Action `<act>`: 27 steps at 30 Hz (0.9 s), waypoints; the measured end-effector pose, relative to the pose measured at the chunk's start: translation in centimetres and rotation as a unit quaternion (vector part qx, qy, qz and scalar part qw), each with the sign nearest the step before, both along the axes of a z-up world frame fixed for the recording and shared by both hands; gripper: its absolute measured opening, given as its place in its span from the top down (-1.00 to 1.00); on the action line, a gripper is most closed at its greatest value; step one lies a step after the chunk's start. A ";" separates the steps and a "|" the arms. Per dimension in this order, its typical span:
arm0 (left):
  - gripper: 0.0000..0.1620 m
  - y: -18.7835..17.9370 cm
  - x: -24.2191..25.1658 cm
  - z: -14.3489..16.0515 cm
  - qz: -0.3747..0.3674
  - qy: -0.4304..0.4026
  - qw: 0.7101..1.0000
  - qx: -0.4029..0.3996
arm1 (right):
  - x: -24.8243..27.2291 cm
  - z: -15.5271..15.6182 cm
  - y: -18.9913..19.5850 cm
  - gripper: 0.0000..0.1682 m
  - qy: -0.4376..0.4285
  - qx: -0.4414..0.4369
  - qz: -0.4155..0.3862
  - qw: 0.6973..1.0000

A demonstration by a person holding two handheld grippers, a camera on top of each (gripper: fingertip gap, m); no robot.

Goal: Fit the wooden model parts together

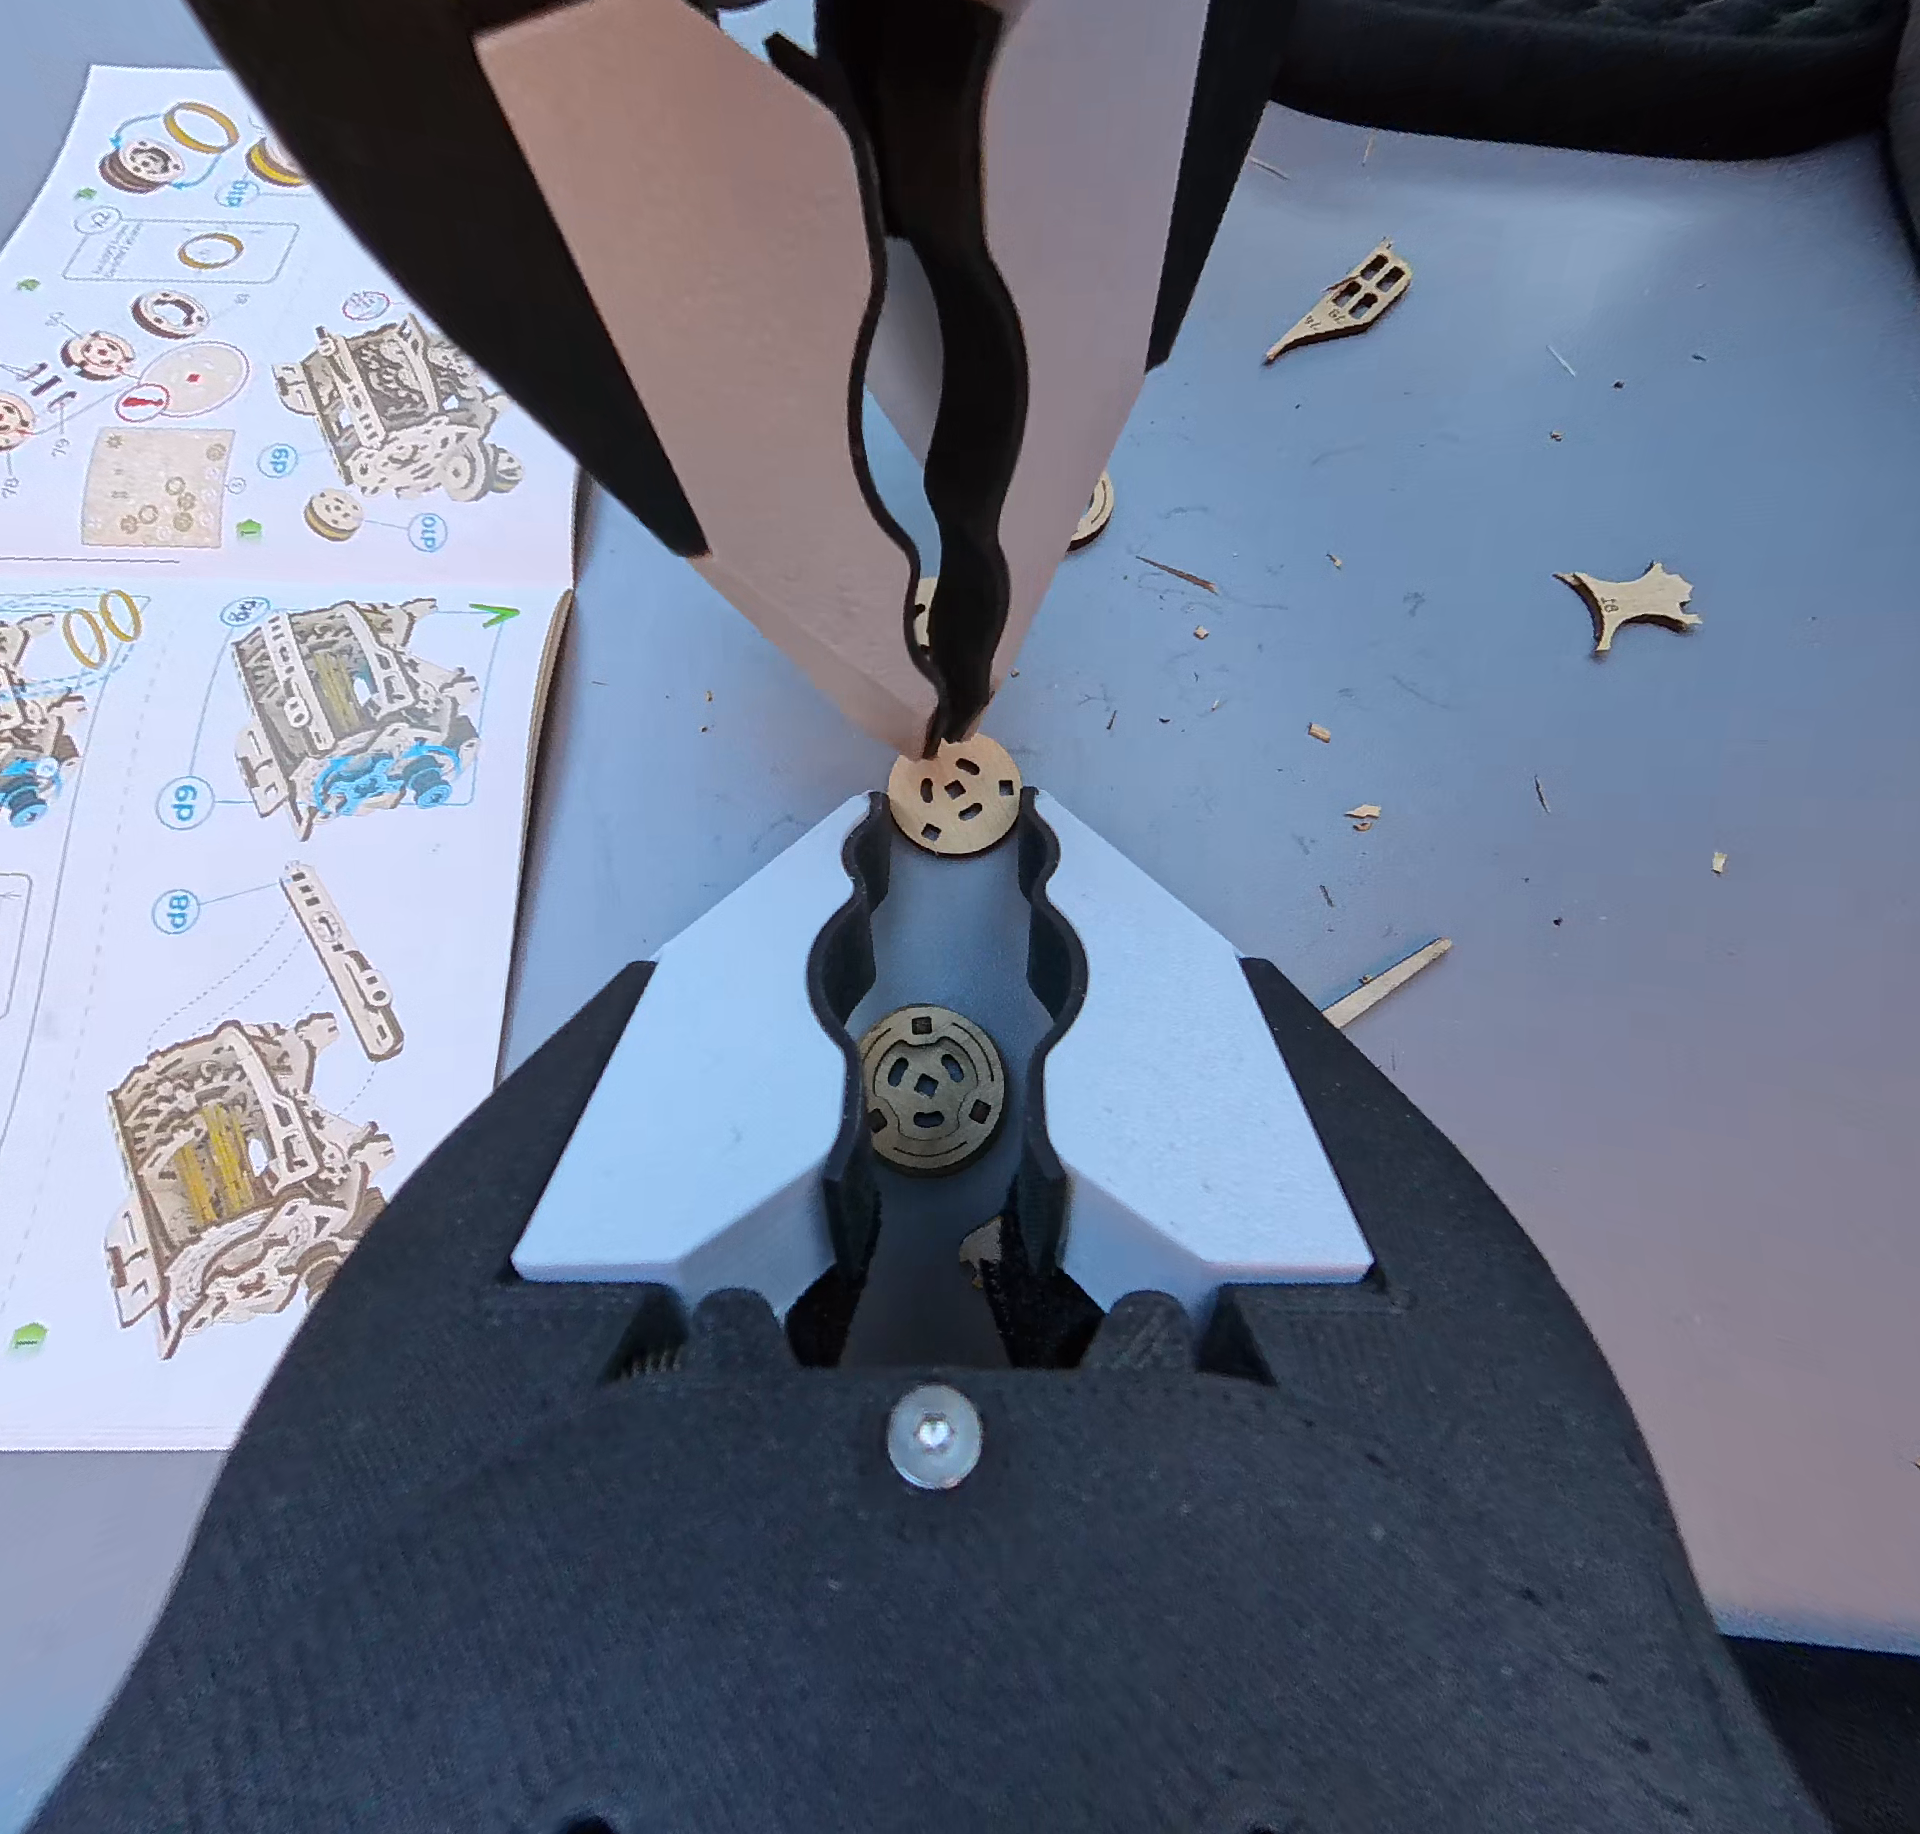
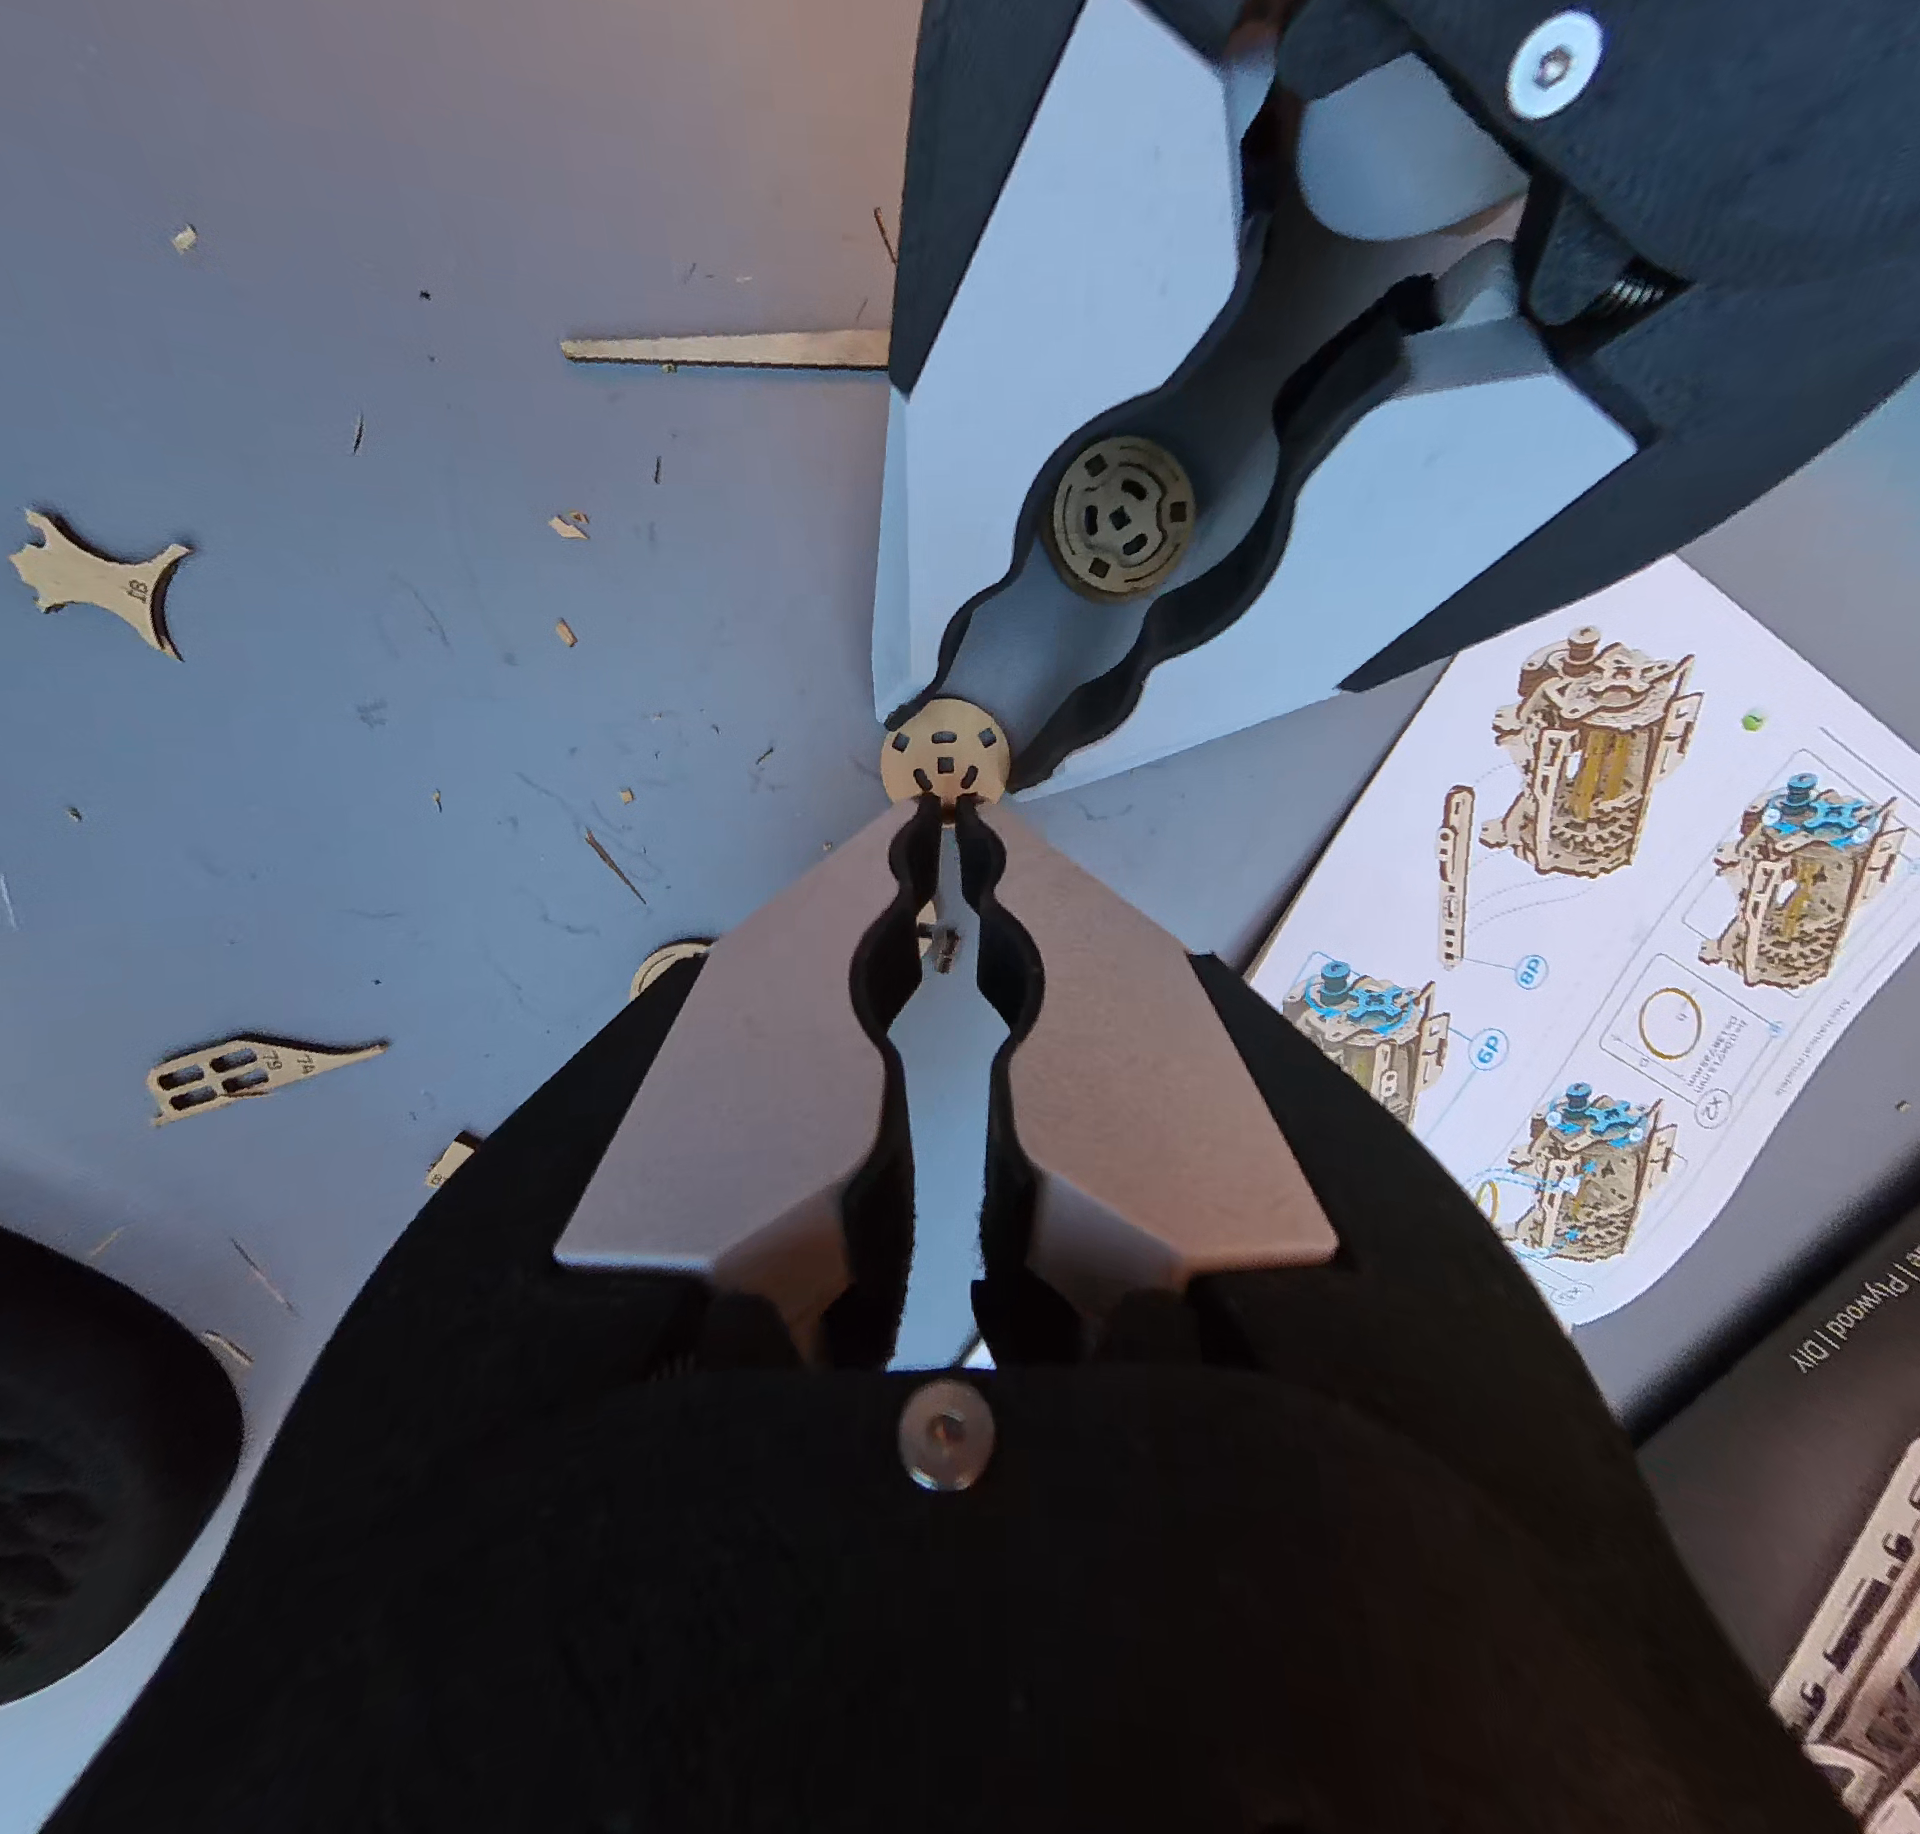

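A small round wooden disc [image 1: 954, 795] with several slots is clamped by its rim between the fingertips of my left gripper [image 1: 951, 797]. It also shows in the right wrist view [image 2: 945, 758]. My right gripper [image 2: 941, 810] comes from the opposite side, its tips against the disc's edge. Its black pads are almost closed on a tiny pale wooden piece, mostly hidden. A larger, darker slotted disc [image 1: 932, 1088] lies flat on the grey table under my left gripper's fingers; it also shows in the right wrist view [image 2: 1122, 519].
An instruction sheet [image 1: 260, 641] [image 2: 1610, 953] lies beside the grippers. Wooden offcuts [image 1: 1345, 304] [image 1: 1636, 610] [image 2: 99, 579] [image 2: 249, 1067], a thin strip [image 2: 727, 348] and splinters dot the table. A black padded object [image 1: 1558, 18] [image 2: 83, 1452] and a dark box [image 2: 1818, 1421] sit at the edges. My left and right fingertips are right by each other. From the right gripper's tips to the black padded object [image 2: 83, 1452] is close to 20 centimeters.
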State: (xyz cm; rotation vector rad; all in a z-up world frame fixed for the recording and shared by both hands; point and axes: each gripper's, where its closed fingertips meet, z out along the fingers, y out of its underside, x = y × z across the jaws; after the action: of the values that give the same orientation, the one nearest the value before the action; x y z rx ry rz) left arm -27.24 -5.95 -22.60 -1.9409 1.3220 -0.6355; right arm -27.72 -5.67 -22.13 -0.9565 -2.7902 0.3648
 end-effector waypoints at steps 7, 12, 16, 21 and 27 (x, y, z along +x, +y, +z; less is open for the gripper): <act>0.71 0.0 0.0 0.0 0.000 0.000 1.000 0.000 | 0.2 -0.1 0.2 0.90 -0.015 0.003 -0.011 1.000; 0.71 0.0 0.0 0.0 0.000 0.000 1.000 0.000 | 0.0 -0.4 0.1 0.97 -0.005 0.006 -0.007 1.000; 0.71 0.0 0.0 0.0 0.000 0.000 1.000 -0.001 | 0.1 -0.4 0.1 0.98 -0.005 0.009 -0.007 1.000; 0.71 0.0 0.0 0.0 0.000 0.000 1.000 -0.001 | 0.1 -0.5 0.2 0.98 -0.007 0.006 -0.005 1.000; 0.72 0.0 0.0 0.0 0.001 -0.001 1.000 -0.002 | 0.2 -0.5 0.1 0.98 0.027 -0.040 -0.015 0.999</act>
State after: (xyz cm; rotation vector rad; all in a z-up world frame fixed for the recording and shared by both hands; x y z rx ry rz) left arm -27.24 -5.94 -22.61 -1.9441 1.3185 -0.6377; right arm -27.51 -5.54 -22.58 -0.9900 -2.7274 0.4929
